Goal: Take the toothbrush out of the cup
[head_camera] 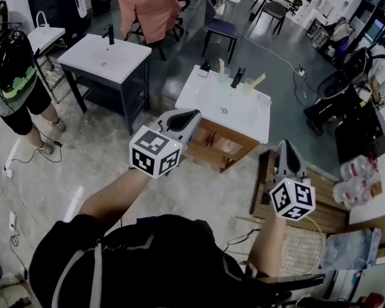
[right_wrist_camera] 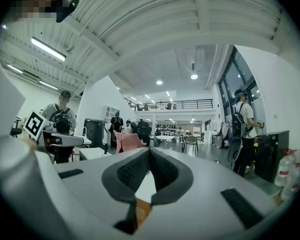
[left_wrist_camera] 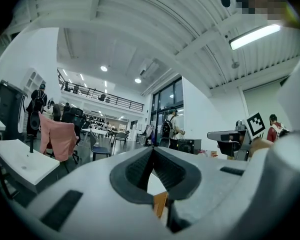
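Observation:
A white sink counter (head_camera: 208, 98) stands ahead in the head view, with a black tap (head_camera: 237, 77) at its back edge. Two pale cups rest beside the tap: one (head_camera: 222, 77) with a toothbrush (head_camera: 221, 65) upright in it, the other (head_camera: 249, 86) with a toothbrush (head_camera: 259, 79) leaning right. My left gripper (head_camera: 192, 115) is held level short of the counter's near edge, jaws shut and empty. My right gripper (head_camera: 286, 146) is lower right, off the counter, also shut and empty. The gripper views show the left gripper (left_wrist_camera: 152, 151) and the right gripper (right_wrist_camera: 150, 151) with their pads pressed together.
An open wooden cabinet (head_camera: 221, 147) sits under the counter. A second sink stand (head_camera: 106, 56) and a person (head_camera: 13, 76) are at left. A chair with pink cloth (head_camera: 147, 11) stands behind. A wooden pallet (head_camera: 324, 210) and water bottles (head_camera: 356, 178) lie at right.

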{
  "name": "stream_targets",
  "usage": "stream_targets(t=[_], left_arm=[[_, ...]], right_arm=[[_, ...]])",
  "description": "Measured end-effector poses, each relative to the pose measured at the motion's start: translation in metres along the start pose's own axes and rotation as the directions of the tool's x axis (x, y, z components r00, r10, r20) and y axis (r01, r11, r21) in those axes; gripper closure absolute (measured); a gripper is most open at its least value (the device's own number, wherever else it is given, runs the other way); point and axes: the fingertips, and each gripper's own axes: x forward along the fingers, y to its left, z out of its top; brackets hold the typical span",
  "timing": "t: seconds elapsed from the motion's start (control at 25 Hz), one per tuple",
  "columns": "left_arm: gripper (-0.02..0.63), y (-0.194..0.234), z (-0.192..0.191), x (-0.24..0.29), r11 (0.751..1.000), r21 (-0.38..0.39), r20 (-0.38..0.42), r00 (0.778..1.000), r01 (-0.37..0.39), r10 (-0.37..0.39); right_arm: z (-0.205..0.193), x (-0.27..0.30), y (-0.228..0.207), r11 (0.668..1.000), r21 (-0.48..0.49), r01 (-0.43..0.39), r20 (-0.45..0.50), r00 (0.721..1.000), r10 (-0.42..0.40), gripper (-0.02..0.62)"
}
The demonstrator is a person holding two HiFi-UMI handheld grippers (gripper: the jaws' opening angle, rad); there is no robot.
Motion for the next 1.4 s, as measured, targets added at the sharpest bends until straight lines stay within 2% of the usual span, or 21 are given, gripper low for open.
stream_targets(t=[0.2, 0.52, 0.76, 1.04, 1.2, 1.4], left_arm=[[0.601, 0.013, -0.006, 0.003, 1.0, 0.001, 0.0, 1.0, 0.007, -0.007], [0.601, 0.041, -0.007, 0.039, 0.999, -0.001, 0.014, 0.999, -0.032, 0.032], [0.601, 0.05, 0.002, 0.091, 0.998, 0.015, 0.02, 0.998, -0.054, 0.054], [0.601, 0.059, -0.002, 0.158, 0.996, -0.001, 0.011, 0.996, -0.089, 0.089], [0.601, 0.061, -0.013, 0.195, 0.994, -0.011, -0.018, 0.994, -0.11, 0.109], [0.601, 0.052, -0.021, 0.238, 0.993, 0.024, -0.053, 0.992, -0.113, 0.114]], right_arm=[[-0.005, 0.015, 0.005, 1.0, -0.002, 0.001, -0.005, 1.0, -0.001, 0.589], [-0.01, 0.074, -0.016, 0.999, 0.016, -0.047, 0.02, 0.999, 0.047, 0.589], [-0.007, 0.117, -0.058, 0.998, 0.009, -0.063, 0.037, 0.997, 0.063, 0.589], [-0.012, 0.161, -0.113, 0.995, 0.021, -0.098, 0.039, 0.995, 0.097, 0.589], [-0.026, 0.182, -0.146, 0.993, 0.056, -0.107, 0.026, 0.994, 0.106, 0.591], [-0.036, 0.2, -0.179, 0.992, 0.06, -0.115, 0.038, 0.993, 0.113, 0.59]])
